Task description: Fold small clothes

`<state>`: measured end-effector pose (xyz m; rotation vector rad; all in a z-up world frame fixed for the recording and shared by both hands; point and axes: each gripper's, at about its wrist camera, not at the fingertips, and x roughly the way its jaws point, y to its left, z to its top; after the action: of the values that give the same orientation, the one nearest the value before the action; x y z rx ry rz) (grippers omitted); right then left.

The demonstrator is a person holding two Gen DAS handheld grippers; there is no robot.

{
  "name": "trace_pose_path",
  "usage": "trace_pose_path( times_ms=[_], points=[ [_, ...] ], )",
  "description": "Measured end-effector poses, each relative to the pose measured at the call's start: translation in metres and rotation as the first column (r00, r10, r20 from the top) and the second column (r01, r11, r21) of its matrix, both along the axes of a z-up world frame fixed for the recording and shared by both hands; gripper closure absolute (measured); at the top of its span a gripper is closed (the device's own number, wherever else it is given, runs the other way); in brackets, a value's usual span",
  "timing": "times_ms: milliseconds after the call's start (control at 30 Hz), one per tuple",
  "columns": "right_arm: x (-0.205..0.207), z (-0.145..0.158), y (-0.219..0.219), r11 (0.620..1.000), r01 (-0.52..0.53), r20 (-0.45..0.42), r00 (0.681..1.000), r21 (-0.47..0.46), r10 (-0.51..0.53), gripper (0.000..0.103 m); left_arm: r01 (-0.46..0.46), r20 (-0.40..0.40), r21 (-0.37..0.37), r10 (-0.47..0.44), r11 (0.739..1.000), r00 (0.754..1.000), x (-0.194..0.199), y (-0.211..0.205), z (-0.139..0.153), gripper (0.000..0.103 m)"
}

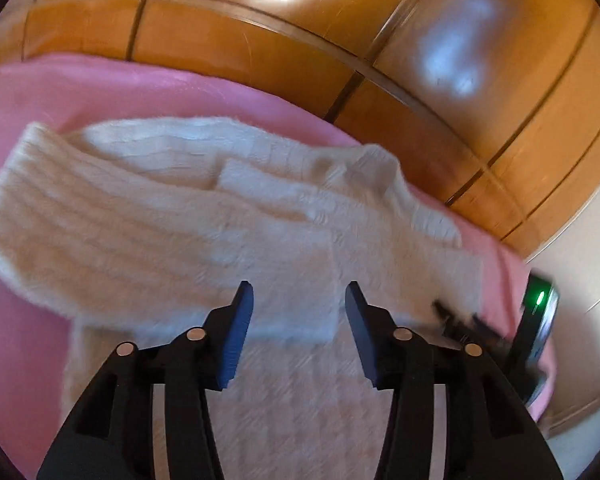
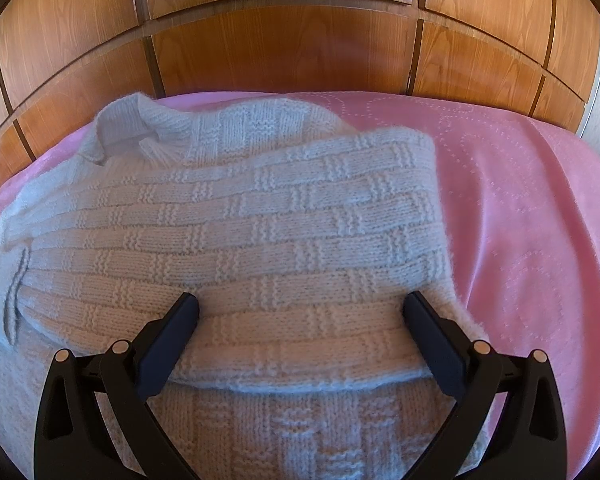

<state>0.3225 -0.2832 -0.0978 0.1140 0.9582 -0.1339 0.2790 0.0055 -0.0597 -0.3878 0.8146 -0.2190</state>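
Sweater point(image 2: 236, 232), cream basket-weave knit, folded

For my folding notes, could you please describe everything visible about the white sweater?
The cream-white knitted sweater has a basket-weave rib pattern, looks woolly and soft, and has a turned-down collar at the far end. It lies flat on the pink quilted bedspread, both sleeves folded across its body. The right tongs are open astride the upper sleeve; the left tongs are open above it.
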Motion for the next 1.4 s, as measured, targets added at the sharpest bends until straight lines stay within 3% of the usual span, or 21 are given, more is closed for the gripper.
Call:
trace_pose_path(
  times_ms=[133, 300, 367, 433, 500, 633, 700, 800, 867, 900, 1033, 1167, 1267, 1400],
  points=[
    [0.000, 0.001, -0.002, 1.000, 0.001, 0.000, 1.000, 0.005, -0.001, 0.002, -0.038, -0.002, 0.080, 0.039, 0.996, 0.999, -0.047, 0.012, -0.014, 0.056],
    [-0.001, 0.017, 0.003, 1.000, -0.005, 0.016, 1.000, -0.030, 0.006, 0.005, -0.085, -0.019, 0.135, 0.088, 0.987, 0.996, -0.061, 0.038, -0.041, 0.056],
    [-0.008, 0.035, 0.018, 0.999, -0.053, 0.078, 0.996, -0.013, 0.053, 0.014, -0.077, 0.025, 0.154, 0.074, 0.985, 0.997, -0.072, 0.037, -0.044, 0.056],
    [-0.012, 0.051, 0.040, 0.989, -0.138, 0.115, 0.985, 0.054, 0.131, 0.023, -0.064, 0.032, 0.161, 0.059, 0.985, 0.998, -0.070, 0.033, -0.045, 0.044],
    [-0.011, 0.059, 0.075, 0.950, -0.274, 0.119, 0.959, 0.153, 0.257, 0.030, -0.047, 0.035, 0.175, 0.041, 0.983, 0.999, -0.069, 0.028, -0.045, 0.041],
    [0.006, 0.048, 0.129, 0.875, -0.388, 0.071, 0.920, 0.288, 0.385, 0.048, -0.047, 0.050, 0.144, 0.040, 0.989, 0.998, -0.070, 0.033, -0.045, 0.041],
    [0.016, 0.036, 0.151, 0.858, -0.407, 0.033, 0.908, 0.313, 0.419, 0.055, -0.048, 0.057, 0.116, 0.042, 0.992, 0.998, -0.070, 0.036, -0.046, 0.041],
    [0.029, 0.023, 0.177, 0.874, -0.410, -0.025, 0.902, 0.262, 0.431, 0.070, -0.049, 0.061, 0.102, 0.043, 0.994, 0.997, -0.070, 0.038, -0.046, 0.040],
    [0.028, 0.033, 0.182, 0.875, -0.428, -0.019, 0.896, 0.228, 0.443, 0.098, -0.048, 0.064, 0.097, 0.042, 0.994, 0.997, -0.069, 0.037, -0.046, 0.041],
    [0.025, 0.043, 0.182, 0.872, -0.439, 0.004, 0.893, 0.216, 0.449, 0.098, -0.047, 0.065, 0.092, 0.041, 0.995, 0.997, -0.069, 0.037, -0.045, 0.041],
    [0.013, 0.104, 0.167, 0.875, -0.462, 0.144, 0.885, 0.146, 0.443, 0.098, -0.047, 0.065, 0.095, 0.041, 0.994, 0.997, -0.069, 0.036, -0.044, 0.040],
    [0.009, 0.140, 0.117, 0.920, -0.372, 0.214, 0.915, 0.123, 0.341, 0.098, -0.048, 0.064, 0.098, 0.042, 0.994, 0.997, -0.069, 0.035, -0.043, 0.040],
    [0.007, 0.138, 0.072, 0.955, -0.265, 0.202, 0.951, 0.134, 0.235, 0.098, -0.049, 0.063, 0.107, 0.042, 0.993, 0.997, -0.069, 0.034, -0.042, 0.040],
    [0.007, 0.106, 0.004, 0.977, -0.102, 0.120, 0.989, 0.186, 0.081, 0.098, -0.049, 0.061, 0.111, 0.042, 0.993, 0.997, -0.068, 0.033, -0.040, 0.040]
  ],
)
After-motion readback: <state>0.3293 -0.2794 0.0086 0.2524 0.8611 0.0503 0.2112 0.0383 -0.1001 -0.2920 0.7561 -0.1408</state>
